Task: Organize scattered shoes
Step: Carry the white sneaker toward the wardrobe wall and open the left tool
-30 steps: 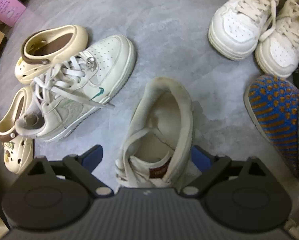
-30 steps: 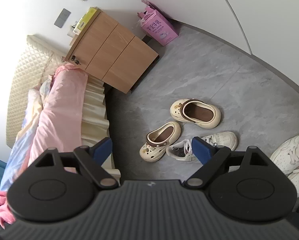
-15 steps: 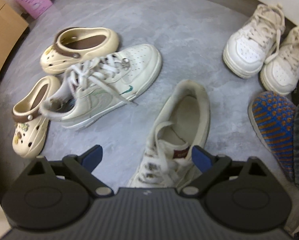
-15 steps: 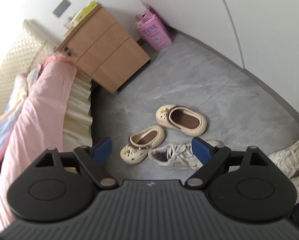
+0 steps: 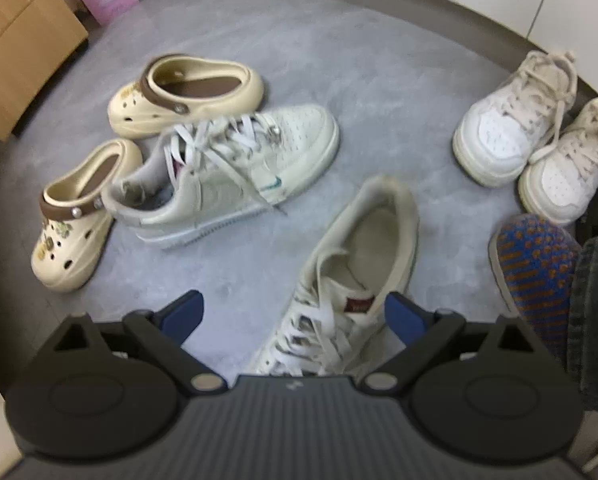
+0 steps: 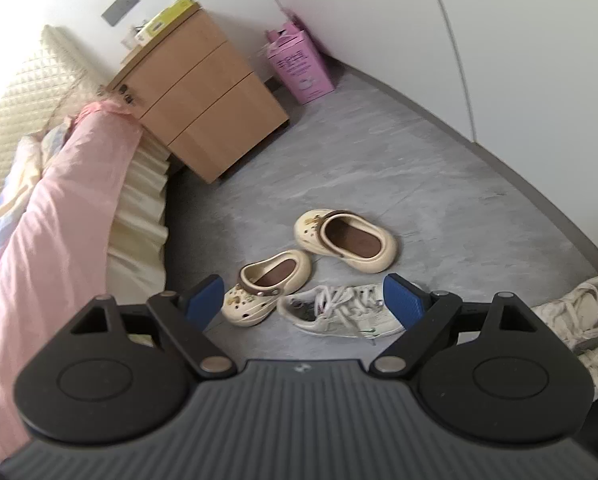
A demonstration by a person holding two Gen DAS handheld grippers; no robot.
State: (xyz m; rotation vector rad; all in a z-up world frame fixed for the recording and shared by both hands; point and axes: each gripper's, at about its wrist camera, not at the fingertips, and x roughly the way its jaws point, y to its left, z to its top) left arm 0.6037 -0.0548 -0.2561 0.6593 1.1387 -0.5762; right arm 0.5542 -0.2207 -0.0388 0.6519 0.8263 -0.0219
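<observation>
Left wrist view: the left gripper has its jaws spread wide and grasps nothing; the cream sneaker with a red tongue label lies on the grey floor between the blue pads, its heel pointing away, and whether the right-hand pad touches it cannot be told. Beyond and to the left of that sneaker lies the sneaker with a green logo, tilted, touching two cream clogs with brown straps. To the right of the labelled sneaker stands a pair of white sneakers, and nearer, a foot in a blue and orange sock. Right wrist view: the right gripper is also spread and empty, high above the clogs and green-logo sneaker, with a wooden cabinet and pink bag beyond them
</observation>
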